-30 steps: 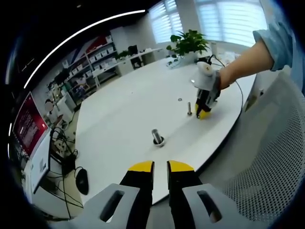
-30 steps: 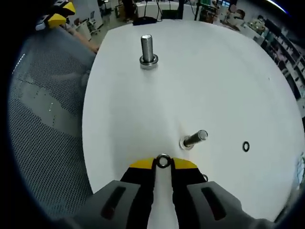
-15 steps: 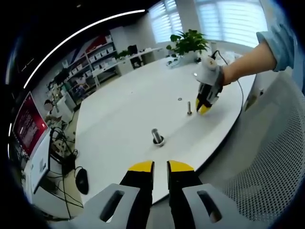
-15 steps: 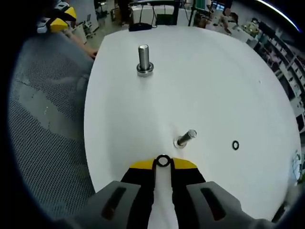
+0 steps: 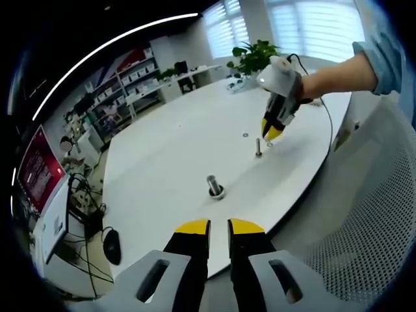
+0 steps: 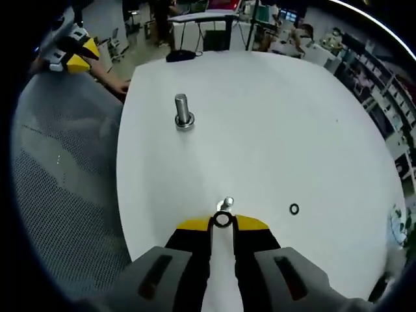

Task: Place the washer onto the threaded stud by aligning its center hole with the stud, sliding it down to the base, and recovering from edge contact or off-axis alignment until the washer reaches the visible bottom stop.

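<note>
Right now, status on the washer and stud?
Right gripper shut on washer, just above small stud, not threaded yet. Left gripper empty, held back. Spare washer lies aside; nothing blocking.

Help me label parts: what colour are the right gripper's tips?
Yellow, on dark jaws; the right gripper shows it best in the right gripper view, pinching a washer.

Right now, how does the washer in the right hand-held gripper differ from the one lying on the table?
The held washer is pinched at the right hand-held gripper tips, off the table, just short of the thin stud. The loose washer lies flat on the white table, beside that stud and untouched. Both are small dark rings.
</note>
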A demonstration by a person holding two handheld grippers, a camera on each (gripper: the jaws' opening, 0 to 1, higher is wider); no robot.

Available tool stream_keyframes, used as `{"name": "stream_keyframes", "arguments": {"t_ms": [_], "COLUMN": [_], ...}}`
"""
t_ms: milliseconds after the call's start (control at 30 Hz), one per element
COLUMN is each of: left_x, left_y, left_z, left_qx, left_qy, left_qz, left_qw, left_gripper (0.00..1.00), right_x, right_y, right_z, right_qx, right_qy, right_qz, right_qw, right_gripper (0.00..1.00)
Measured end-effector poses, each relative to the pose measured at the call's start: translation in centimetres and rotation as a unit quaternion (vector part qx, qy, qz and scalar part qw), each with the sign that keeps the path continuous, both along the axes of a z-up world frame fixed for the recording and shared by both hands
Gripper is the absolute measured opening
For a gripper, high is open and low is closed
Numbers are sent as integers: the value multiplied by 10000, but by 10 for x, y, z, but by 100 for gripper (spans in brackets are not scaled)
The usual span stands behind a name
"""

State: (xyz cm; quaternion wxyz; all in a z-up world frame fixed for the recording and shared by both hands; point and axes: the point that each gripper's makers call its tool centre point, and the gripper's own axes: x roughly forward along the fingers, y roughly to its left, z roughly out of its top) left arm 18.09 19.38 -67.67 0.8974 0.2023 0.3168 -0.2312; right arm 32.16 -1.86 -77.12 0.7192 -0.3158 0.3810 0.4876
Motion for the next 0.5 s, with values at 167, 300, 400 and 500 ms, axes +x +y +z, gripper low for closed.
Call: {"name": "stream_keyframes", "arguments": {"t_ms": [167,300,400,500], "left_x": [0,0,0,0], "left_y": [0,0,0,0], "left_z": [0,0,0,1], "left_qx": [0,1,0,-3], "left_qy": [0,-6,-5,-10], "left_qz": [1,4,9,9], "left_qw": [10000,10000,10000,10000], "left_gripper": [8,8,8,8], "right_x": [6,11,11,11], "right_y": [7,9,10,12], "right_z": [5,0,-3,-3], "right_qx": [12,-98,-154,-194], "right_qy": [-138,-142,-111,-109], "right_qz": [91,113,157,205], "right_qw": [9999,9998,9997,9995], "right_gripper": [13,13,13,13]}}
